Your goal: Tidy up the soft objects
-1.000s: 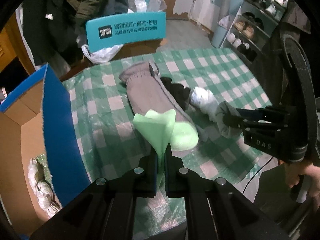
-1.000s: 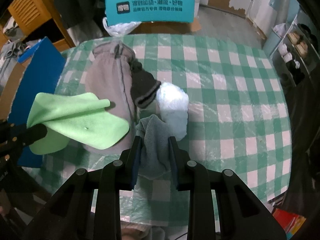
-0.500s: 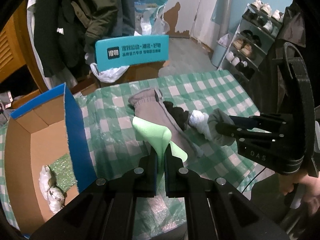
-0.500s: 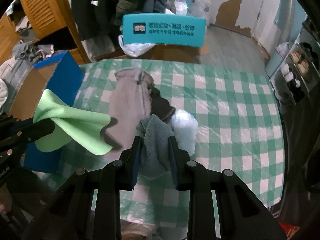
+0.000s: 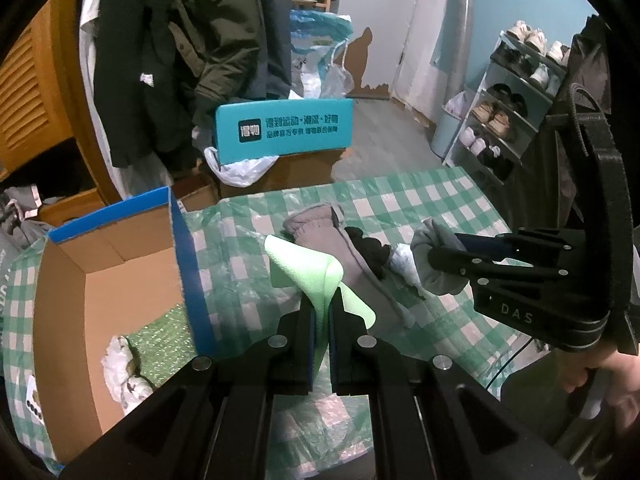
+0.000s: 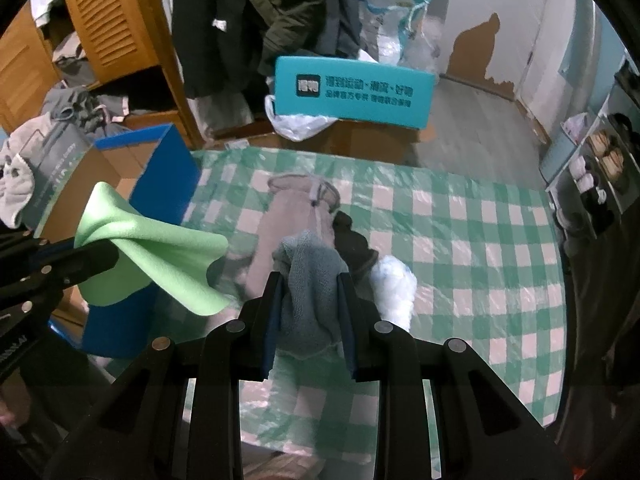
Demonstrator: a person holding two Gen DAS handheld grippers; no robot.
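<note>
My left gripper (image 5: 321, 300) is shut on a light green cloth (image 5: 306, 266), which hangs in the air to the right of the blue cardboard box (image 5: 188, 264). The same green cloth (image 6: 160, 252) and the left gripper (image 6: 108, 254) show at the left of the right wrist view. My right gripper (image 6: 310, 280) is shut on a grey-blue towel (image 6: 308, 292), lifted above the table; this gripper (image 5: 452, 250) and the towel (image 5: 434, 264) appear on the right in the left wrist view. A grey garment (image 5: 332, 240), a black sock (image 5: 370, 250) and a white bundle (image 6: 394, 288) lie on the checked tablecloth (image 6: 460, 240).
The open box holds a white item (image 5: 120, 364) on green bubble wrap (image 5: 164, 340). A teal sign (image 6: 354, 92) and a plastic bag stand beyond the table. Coats hang behind, a wooden cabinet (image 6: 104, 20) at left, a shoe rack (image 5: 508, 120) at right. A hand (image 5: 616, 380) grips the right handle.
Both grippers have risen with their cloths, off the table. The views have tilted up, so the box's inside and the room behind now show.
</note>
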